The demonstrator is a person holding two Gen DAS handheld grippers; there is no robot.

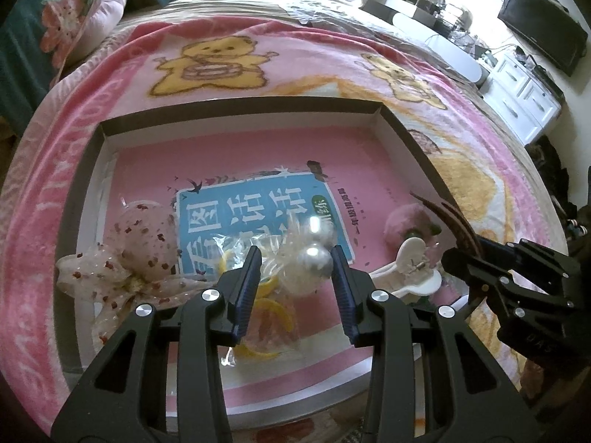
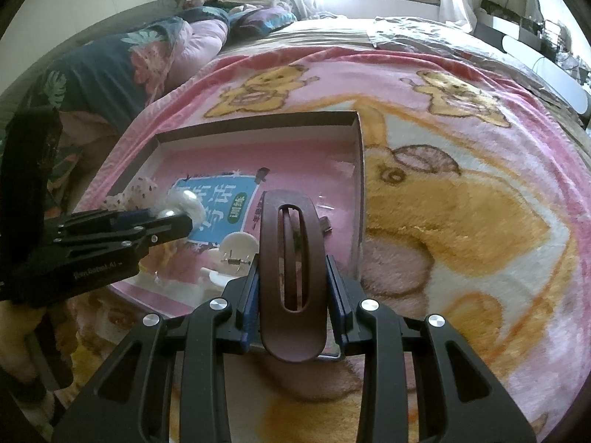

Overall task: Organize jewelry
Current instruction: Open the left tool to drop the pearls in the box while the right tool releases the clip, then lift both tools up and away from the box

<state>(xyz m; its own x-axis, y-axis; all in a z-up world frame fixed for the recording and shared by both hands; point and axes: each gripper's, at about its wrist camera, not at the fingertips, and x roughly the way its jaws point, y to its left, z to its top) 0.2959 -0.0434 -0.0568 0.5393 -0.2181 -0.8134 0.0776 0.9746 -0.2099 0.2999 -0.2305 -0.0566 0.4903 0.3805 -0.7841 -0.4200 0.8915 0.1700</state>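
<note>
Pink fleece blanket point(image 2: 461, 221) covers the bed and bears a shallow dark-walled box point(image 1: 402, 136), the landmark for everything else. Over the box's near right corner, the right claw point(image 2: 293, 288) is clamped on a long brown hair clip point(image 2: 291, 258), whose long axis points away along the fingers. Above the box's middle, the left claw point(image 1: 295, 273) grips a silver-beaded hair ornament point(image 1: 314, 258), jaws partly apart.

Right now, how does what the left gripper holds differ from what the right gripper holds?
The left gripper holds a pearl hair tie: round, silvery beads on white gauze. The right gripper holds a brown hair clip: long, flat, slotted and rigid. The pearl hair tie hangs over the box; the brown hair clip sits at its near corner. Both are clamped between blue pads.
</note>
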